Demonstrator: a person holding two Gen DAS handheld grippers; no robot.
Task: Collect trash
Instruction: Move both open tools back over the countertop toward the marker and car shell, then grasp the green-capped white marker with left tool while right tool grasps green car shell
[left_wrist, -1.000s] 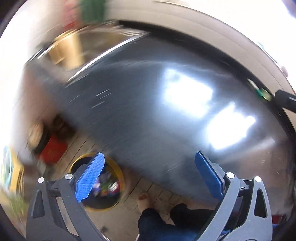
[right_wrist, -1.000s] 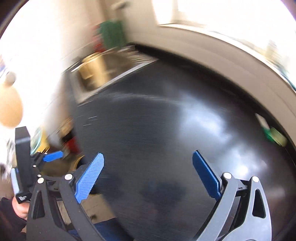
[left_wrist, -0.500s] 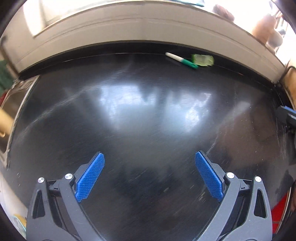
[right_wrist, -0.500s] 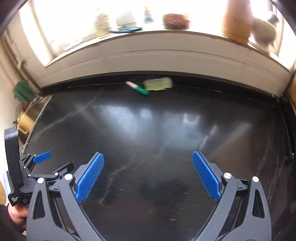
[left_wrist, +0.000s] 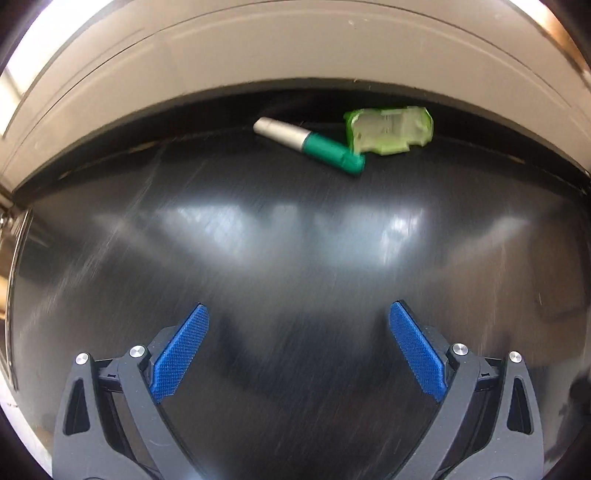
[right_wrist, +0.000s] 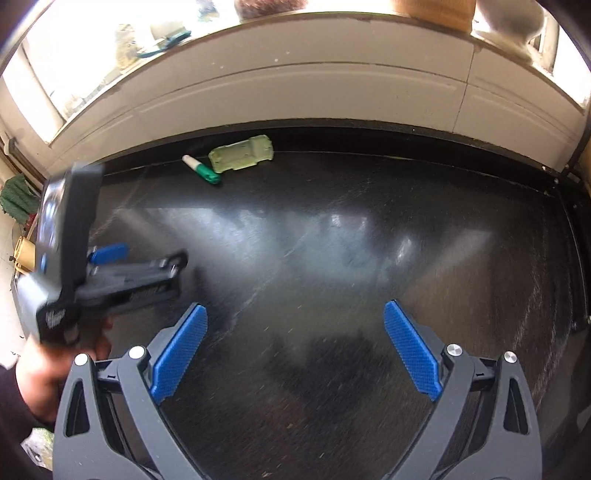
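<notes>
Marker (left_wrist: 309, 144) and crumpled wrapper (left_wrist: 389, 130) at far edge of countertop (left_wrist: 295, 240), below wall ledge (left_wrist: 280, 59); marker left of wrapper, seemingly touching.

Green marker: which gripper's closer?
Left. The left gripper is out ahead, facing the marker beside the wrapper. The right gripper sits farther back and to its right; both open, empty.

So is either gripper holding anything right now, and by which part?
Nothing is held. The left gripper and right gripper are both open and empty; the green marker and crumpled green wrapper lie untouched on the counter.
</notes>
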